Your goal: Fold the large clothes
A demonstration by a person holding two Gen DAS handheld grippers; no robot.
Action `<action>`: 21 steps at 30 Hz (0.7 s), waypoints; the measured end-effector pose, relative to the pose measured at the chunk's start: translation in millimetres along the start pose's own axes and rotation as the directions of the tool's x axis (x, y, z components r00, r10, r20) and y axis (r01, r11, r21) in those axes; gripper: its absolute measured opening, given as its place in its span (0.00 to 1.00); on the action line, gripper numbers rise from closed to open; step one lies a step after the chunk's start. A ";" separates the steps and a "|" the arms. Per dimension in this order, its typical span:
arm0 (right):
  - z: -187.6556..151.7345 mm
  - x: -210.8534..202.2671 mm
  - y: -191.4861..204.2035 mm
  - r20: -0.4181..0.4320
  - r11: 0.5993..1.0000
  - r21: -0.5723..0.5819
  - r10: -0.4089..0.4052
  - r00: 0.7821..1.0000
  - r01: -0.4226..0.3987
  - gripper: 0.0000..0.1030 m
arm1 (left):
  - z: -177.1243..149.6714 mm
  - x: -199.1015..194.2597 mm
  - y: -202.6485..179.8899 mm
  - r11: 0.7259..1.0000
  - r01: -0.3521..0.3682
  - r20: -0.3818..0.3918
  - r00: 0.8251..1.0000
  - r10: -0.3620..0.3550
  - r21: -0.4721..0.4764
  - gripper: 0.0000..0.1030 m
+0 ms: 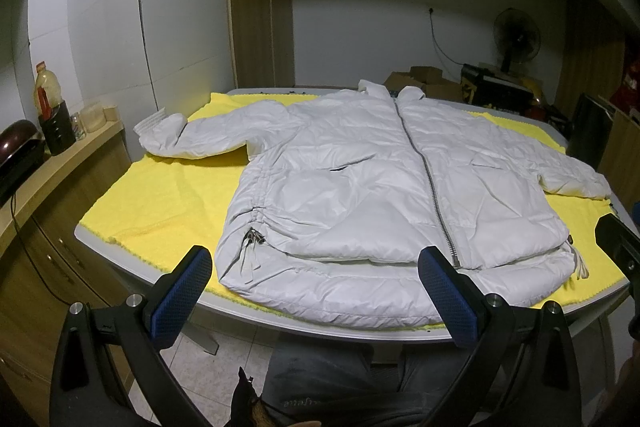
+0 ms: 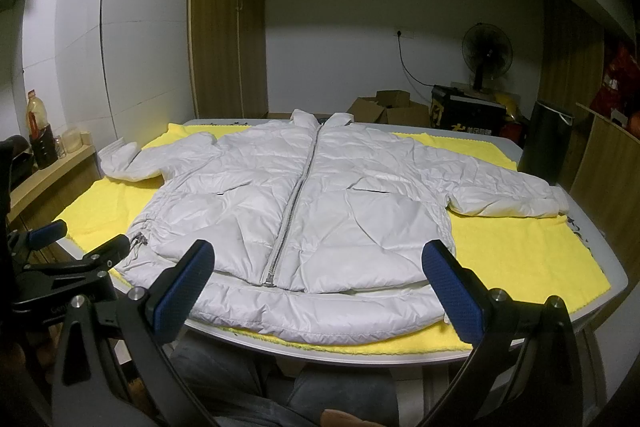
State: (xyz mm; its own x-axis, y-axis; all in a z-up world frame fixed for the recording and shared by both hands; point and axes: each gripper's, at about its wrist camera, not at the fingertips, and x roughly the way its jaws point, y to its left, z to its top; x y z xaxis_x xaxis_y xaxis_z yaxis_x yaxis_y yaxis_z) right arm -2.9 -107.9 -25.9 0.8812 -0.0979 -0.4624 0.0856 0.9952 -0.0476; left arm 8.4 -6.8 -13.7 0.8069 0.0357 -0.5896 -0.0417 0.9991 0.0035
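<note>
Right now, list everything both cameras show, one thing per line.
jacket: one, white, puffy, zipped, spread flat front-up on the cloth, sleeves out to both sides.
cloth: one, yellow, covering the table under the jacket.
table: one, grey, rounded edge.
oil bottle: one, yellowish with red label, on the left counter.
fan: one, black, against the back wall.
cardboard boxes: several, brown, behind the table.
wardrobe: one, wood, back left.
legs: grey trousers, below the table edge.
left gripper: black with blue pads, open, at the near hem.
right gripper: same, open, at the near hem.
</note>
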 end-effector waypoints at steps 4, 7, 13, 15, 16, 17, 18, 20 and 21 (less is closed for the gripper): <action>0.5 -0.7 -0.5 0.000 1.000 -0.001 0.000 1.000 0.000 1.00 | 0.6 0.4 0.8 1.000 -0.001 -0.001 1.000 0.001 0.001 1.00; 0.5 -0.6 -0.4 -0.001 1.000 -0.001 0.000 1.000 0.000 1.00 | 0.5 0.4 0.9 1.000 -0.002 -0.002 1.000 0.002 0.001 1.00; 0.1 -0.1 0.4 -0.002 1.000 -0.002 0.001 1.000 -0.001 1.00 | -0.6 1.3 0.8 1.000 -0.001 -0.005 1.000 0.001 0.001 1.00; -0.3 -0.1 0.8 -0.003 1.000 -0.003 0.000 1.000 0.000 1.00 | -1.0 2.4 -0.2 1.000 -0.002 -0.008 1.000 0.002 0.001 1.00; -0.8 0.0 0.9 -0.003 1.000 -0.003 0.001 1.000 -0.001 1.00 | -1.3 2.7 -0.4 1.000 -0.002 -0.009 1.000 0.002 0.001 1.00; -1.6 0.1 1.3 -0.004 1.000 -0.003 0.001 1.000 -0.001 1.00 | -1.5 3.3 -1.2 1.000 -0.002 -0.010 1.000 0.002 0.002 1.00; -2.1 0.5 1.4 -0.005 1.000 -0.003 0.001 1.000 -0.001 1.00 | -1.7 4.1 -1.4 1.000 -0.002 -0.011 1.000 0.002 0.002 1.00; -2.9 0.4 1.5 -0.005 1.000 -0.004 0.001 1.000 -0.001 1.00 | -1.8 4.5 -1.5 1.000 -0.002 -0.012 1.000 0.002 0.002 1.00; -2.9 0.6 1.4 -0.005 1.000 -0.004 0.001 1.000 -0.001 1.00 | -2.2 4.8 -1.9 1.000 -0.001 -0.013 1.000 0.001 0.003 1.00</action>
State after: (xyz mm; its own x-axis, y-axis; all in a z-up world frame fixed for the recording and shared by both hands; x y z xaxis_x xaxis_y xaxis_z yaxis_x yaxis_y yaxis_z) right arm -3.6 -106.6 -28.8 0.8788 -0.0972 -0.4672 0.0833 0.9952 -0.0505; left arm 11.1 -8.6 -18.3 0.7992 0.0370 -0.5999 -0.0413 0.9991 0.0065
